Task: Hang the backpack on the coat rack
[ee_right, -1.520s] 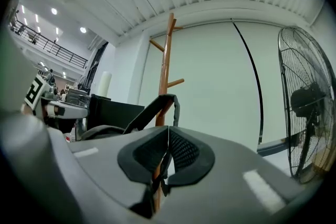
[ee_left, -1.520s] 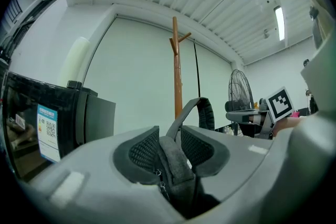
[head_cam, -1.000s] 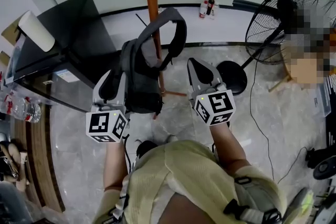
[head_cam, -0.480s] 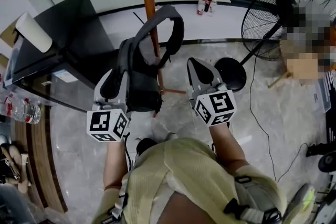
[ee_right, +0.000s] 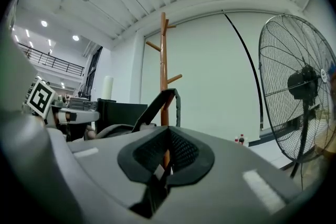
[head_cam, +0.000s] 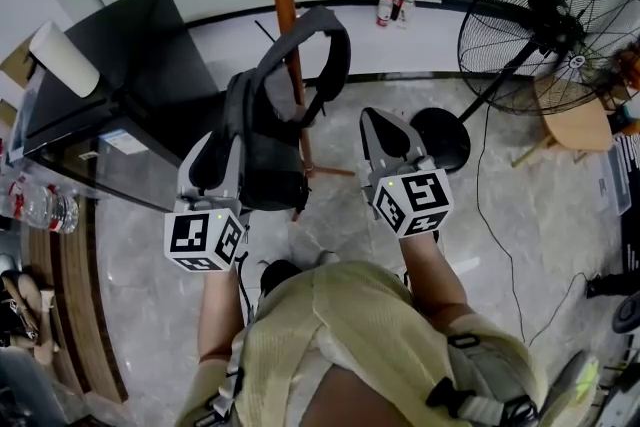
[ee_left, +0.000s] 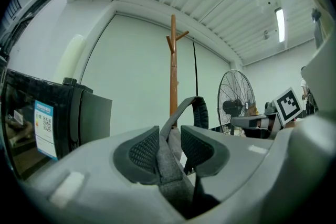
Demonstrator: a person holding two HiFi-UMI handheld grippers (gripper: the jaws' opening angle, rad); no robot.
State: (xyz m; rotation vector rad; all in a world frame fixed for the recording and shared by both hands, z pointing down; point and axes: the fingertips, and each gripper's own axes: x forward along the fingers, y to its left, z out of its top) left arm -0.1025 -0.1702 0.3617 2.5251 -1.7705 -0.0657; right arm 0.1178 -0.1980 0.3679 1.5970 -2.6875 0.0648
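The grey marble floor (head_cam: 540,215) carries the rack (head_cam: 283,15) near its far edge. A fan (head_cam: 545,20) stands toward the far right corner, its round base just beside the rack's feet, and a thin cable (head_cam: 477,205) runs over the tiles nearby. A black cabinet (head_cam: 120,85) stands at the left edge. Two bottles (head_cam: 393,11) stand on the white strip along the far edge.

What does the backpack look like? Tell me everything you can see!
The backpack is dark grey and looks like soft cloth, with a padded strap arching up in a loop. The left gripper pinches a grey fabric band of it and holds it up off the floor. It hangs beside the wooden coat rack, not on a peg yet. Whether it touches the pole, I can't tell.
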